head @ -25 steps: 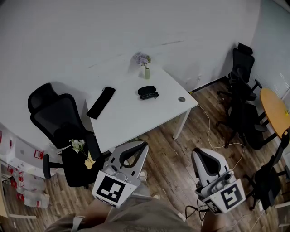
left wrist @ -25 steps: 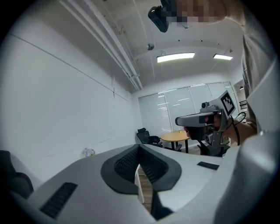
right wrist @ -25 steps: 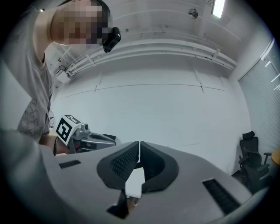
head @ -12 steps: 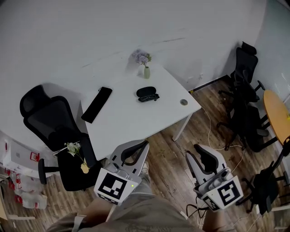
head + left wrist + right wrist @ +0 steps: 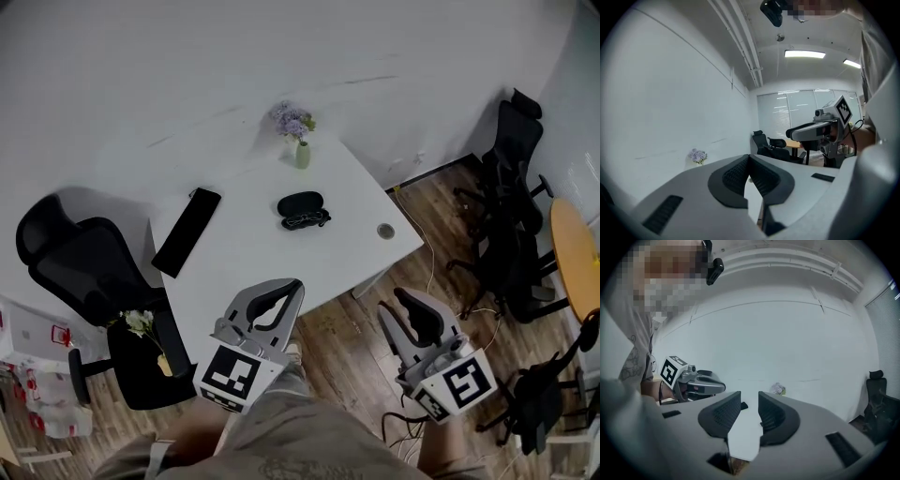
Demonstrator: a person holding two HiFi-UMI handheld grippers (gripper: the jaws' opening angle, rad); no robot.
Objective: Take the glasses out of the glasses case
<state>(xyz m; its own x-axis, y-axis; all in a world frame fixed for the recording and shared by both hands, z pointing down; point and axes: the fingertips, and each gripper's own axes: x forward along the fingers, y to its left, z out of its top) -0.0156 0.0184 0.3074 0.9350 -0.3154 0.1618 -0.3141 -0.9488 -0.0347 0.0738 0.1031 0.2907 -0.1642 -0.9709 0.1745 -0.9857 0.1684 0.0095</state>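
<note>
Left tool (image 5: pixel 294 285): jaws together, empty.
Right tool (image 5: pixel 392 300): jaws just opening, nothing between.
Advice: reach glasses case (image 5: pixel 301 203) toward desk's (image 5: pixel 253 267) far corner; pin base before lifting lid.

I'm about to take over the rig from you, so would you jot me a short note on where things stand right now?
Left gripper: shut, empty.
Right gripper: open; its jaws have just been opening, with nothing between them.
Both are at the near side of the white table, well short of the case.
Glasses case: black, on the table in front of the flower vase. What may be the glasses lies at its near edge; too small to be sure.
Done: nothing touched yet.
Left: reach the case, open it if it is shut, lift the glasses clear.
</note>
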